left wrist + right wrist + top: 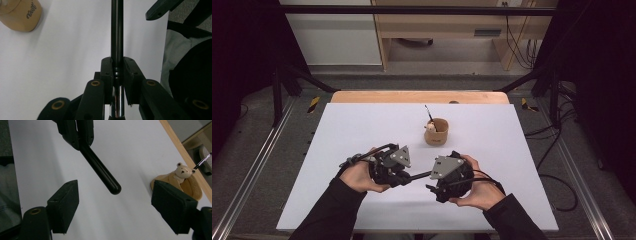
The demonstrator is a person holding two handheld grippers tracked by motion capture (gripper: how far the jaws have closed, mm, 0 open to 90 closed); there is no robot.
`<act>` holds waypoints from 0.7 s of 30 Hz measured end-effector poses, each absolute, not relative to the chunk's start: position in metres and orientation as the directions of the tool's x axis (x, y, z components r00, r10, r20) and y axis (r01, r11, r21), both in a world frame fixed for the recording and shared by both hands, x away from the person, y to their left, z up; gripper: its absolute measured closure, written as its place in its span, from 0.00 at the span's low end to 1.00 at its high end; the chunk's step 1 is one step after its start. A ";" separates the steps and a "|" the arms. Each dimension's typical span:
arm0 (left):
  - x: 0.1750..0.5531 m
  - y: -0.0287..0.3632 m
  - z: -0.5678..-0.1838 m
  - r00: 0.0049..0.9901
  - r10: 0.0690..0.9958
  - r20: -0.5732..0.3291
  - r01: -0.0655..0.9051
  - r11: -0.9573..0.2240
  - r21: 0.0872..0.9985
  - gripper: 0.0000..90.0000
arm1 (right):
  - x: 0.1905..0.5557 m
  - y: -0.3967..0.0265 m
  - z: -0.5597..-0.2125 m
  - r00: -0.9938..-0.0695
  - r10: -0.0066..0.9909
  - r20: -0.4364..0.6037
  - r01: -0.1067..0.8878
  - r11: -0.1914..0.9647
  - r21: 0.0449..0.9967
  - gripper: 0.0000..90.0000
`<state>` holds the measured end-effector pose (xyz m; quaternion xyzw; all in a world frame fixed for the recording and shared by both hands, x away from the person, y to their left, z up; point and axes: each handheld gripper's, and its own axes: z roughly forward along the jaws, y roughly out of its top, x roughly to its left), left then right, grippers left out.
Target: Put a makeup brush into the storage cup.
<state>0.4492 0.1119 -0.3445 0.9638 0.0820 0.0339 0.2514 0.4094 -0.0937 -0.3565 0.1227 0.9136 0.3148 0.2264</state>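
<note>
A: What's the table [362, 125] like?
B: White top, with a strip of bare wood along the far edge.
A: Anything standing on it?
B: A tan cup [436, 131], right of the middle toward the back, upright. A bear figure [183, 171] sits inside it.

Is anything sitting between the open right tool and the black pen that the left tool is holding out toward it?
Nothing visible. The left tool clamps the black pen, whose rounded end hangs free above bare white table. The right tool faces it with jaws apart. The cup stands farther back.
</note>
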 end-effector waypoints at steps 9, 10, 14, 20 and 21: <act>0.448 0.107 -0.347 0.985 0.173 0.019 0.144 -0.868 0.475 0.87 | 0.409 -0.089 -0.360 -0.873 0.320 -0.367 0.042 0.800 0.598 0.33; 0.448 0.106 -0.347 0.986 0.169 0.015 0.141 -0.868 0.475 0.87 | 0.409 -0.088 -0.360 -0.877 0.309 -0.369 0.033 0.804 0.594 0.34; 0.447 0.104 -0.348 0.986 0.164 0.014 0.139 -0.872 0.469 0.87 | 0.409 -0.087 -0.361 -0.880 0.278 -0.384 0.008 0.819 0.573 0.38; 0.446 0.103 -0.348 0.987 0.162 0.011 0.138 -0.872 0.470 0.87 | 0.408 -0.085 -0.364 -0.887 0.240 -0.395 -0.022 0.831 0.556 0.46; 0.446 0.103 -0.348 0.987 0.162 0.012 0.137 -0.872 0.470 0.87 | 0.408 -0.084 -0.364 -0.884 0.243 -0.399 -0.023 0.830 0.557 0.47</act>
